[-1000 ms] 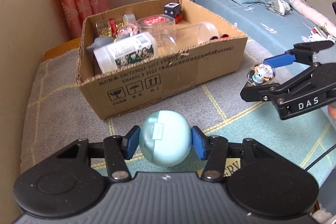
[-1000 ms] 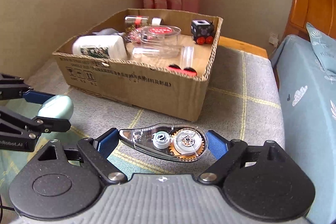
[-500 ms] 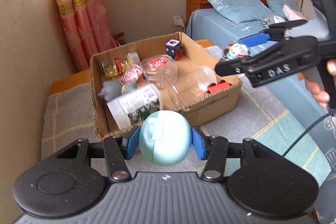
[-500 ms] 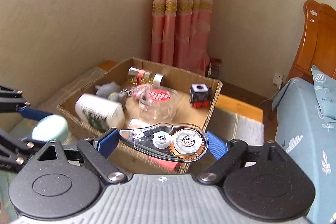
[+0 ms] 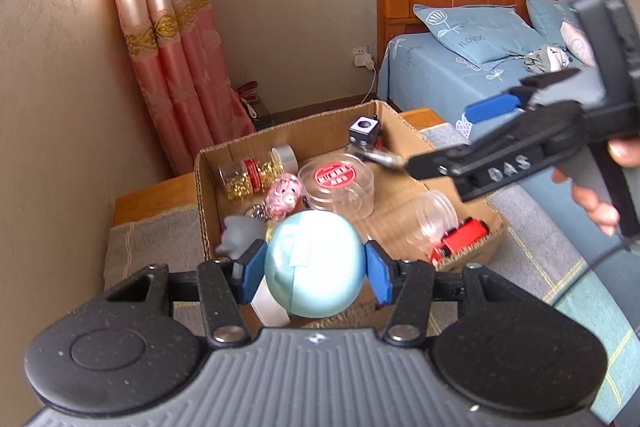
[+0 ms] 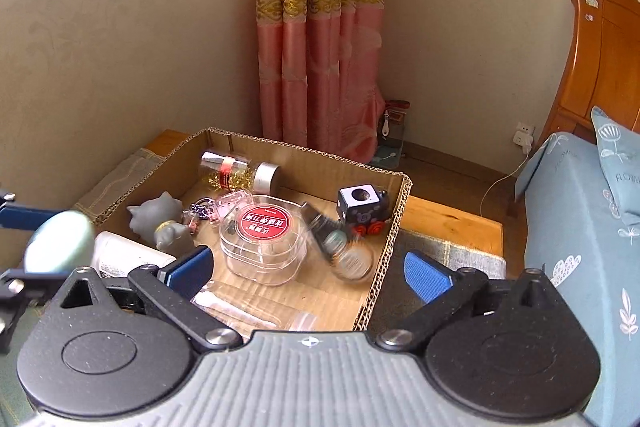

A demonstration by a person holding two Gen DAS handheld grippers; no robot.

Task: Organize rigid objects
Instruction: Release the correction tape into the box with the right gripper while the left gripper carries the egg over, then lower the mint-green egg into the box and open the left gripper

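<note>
Teal ball (image 5: 314,263) was the thing we held for the next move: it sat pinched between the two blue fingers (image 5: 253,270) of our left gripper (image 5: 314,269), and it hung above the near left part of the cardboard box (image 5: 400,123). From the fingers the free place lay straight down and a little forward, so we judged that the move needed only a lowering and then a spreading of the fingers. The ball was round and had no long axis, so its turn did not matter. The left hand was the nearer one to that spot.

Our right gripper (image 6: 308,269) had its fingers spread wide with nothing between them, and it hovered over the right half of the box. Under it a correction tape dispenser (image 6: 340,247) appeared blurred, lying slantwise beside the clear round case (image 6: 264,239) with the red label; we could not tell if it already rested on the box floor.

Inside the box we counted one clear round case, one bottle of gold beads (image 6: 236,173) lying on its side, one grey figure (image 6: 154,223), one pink keychain (image 5: 284,197), one black cube toy (image 6: 362,205) on red wheels, one clear tube (image 5: 430,219), one red toy vehicle (image 5: 460,237) and one white bottle (image 6: 128,259). The box stood on a grey blanket (image 5: 152,247), which covered a low wooden bench beside the bed (image 5: 440,75).
</note>
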